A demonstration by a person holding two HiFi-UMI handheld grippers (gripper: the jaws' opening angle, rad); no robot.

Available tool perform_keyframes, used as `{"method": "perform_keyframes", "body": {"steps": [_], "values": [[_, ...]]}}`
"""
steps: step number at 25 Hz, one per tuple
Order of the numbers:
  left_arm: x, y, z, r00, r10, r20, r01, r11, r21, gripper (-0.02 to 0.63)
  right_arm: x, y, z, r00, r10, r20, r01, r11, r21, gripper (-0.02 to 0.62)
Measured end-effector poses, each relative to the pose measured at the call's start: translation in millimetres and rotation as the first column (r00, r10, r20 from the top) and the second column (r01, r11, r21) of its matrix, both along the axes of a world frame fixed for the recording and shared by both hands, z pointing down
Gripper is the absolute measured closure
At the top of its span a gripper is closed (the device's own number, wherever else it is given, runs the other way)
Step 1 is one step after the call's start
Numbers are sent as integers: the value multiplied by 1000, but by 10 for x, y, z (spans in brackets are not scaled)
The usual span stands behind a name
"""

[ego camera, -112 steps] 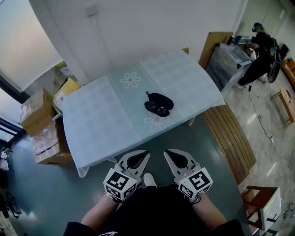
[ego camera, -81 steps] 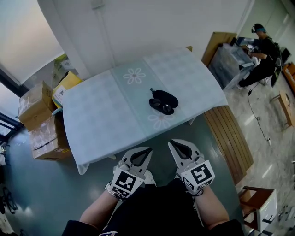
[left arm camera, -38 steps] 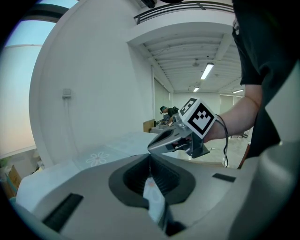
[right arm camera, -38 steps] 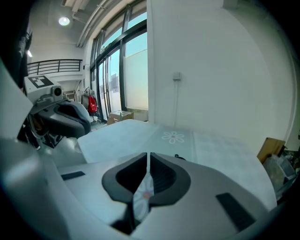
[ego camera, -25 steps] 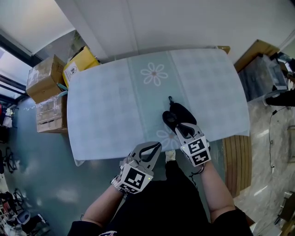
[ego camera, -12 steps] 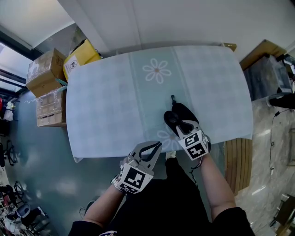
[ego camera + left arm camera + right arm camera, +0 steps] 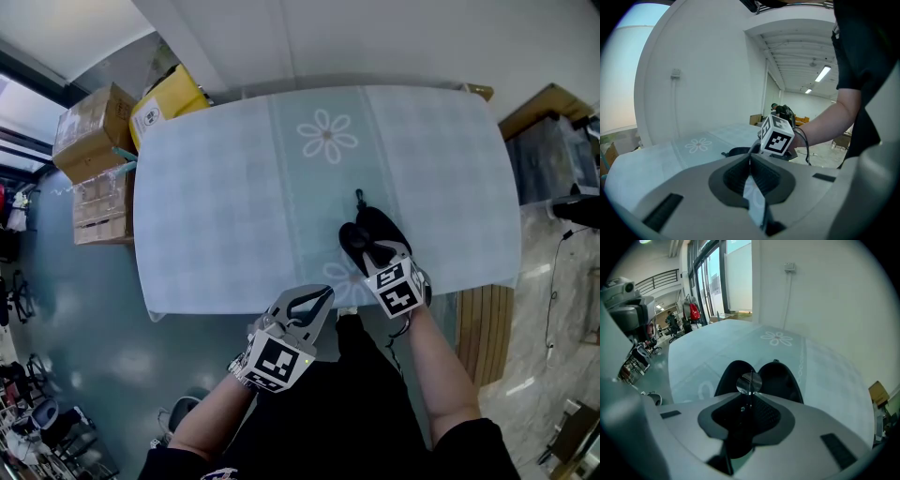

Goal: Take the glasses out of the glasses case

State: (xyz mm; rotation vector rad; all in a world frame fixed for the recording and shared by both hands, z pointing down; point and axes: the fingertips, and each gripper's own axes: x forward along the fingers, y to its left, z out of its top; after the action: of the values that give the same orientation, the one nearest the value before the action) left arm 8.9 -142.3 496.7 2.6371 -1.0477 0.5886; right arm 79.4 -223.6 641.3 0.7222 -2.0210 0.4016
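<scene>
A black glasses case [image 7: 382,225] lies open on the pale checked tablecloth [image 7: 225,216], near the table's front edge. My right gripper [image 7: 374,251] is down in the case, and in the right gripper view its jaws are shut on the glasses [image 7: 749,382]. One round lens sticks up between the tips, with the two case halves [image 7: 780,380] behind it. In the head view the glasses are hidden by the gripper. My left gripper [image 7: 324,292] hangs shut and holds nothing just off the table's front edge, left of the case. The case [image 7: 737,151] also shows in the left gripper view.
Cardboard boxes [image 7: 92,127] and a yellow box [image 7: 171,97] stand on the floor at the table's left end. A slatted wooden bench [image 7: 483,319] lies right of the table. A flower print [image 7: 327,137] marks the cloth's far middle. A white wall runs behind.
The view has closed in on the table since the first frames. My right gripper reached onto the case and has settled slightly deeper over the last second. The left gripper stays by the table edge.
</scene>
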Motion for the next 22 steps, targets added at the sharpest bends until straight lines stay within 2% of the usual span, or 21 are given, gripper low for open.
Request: {"method": "perform_keyframes", "body": {"steps": [9, 22], "values": [[11, 17, 53, 1000, 0, -7, -1, 1000, -22, 575, 9, -40, 113, 999, -8, -39, 6, 999, -40, 494], [1, 96, 82, 1000, 0, -15, 0, 999, -37, 575, 32, -87, 138, 999, 46, -25, -47, 998, -44, 558]]}}
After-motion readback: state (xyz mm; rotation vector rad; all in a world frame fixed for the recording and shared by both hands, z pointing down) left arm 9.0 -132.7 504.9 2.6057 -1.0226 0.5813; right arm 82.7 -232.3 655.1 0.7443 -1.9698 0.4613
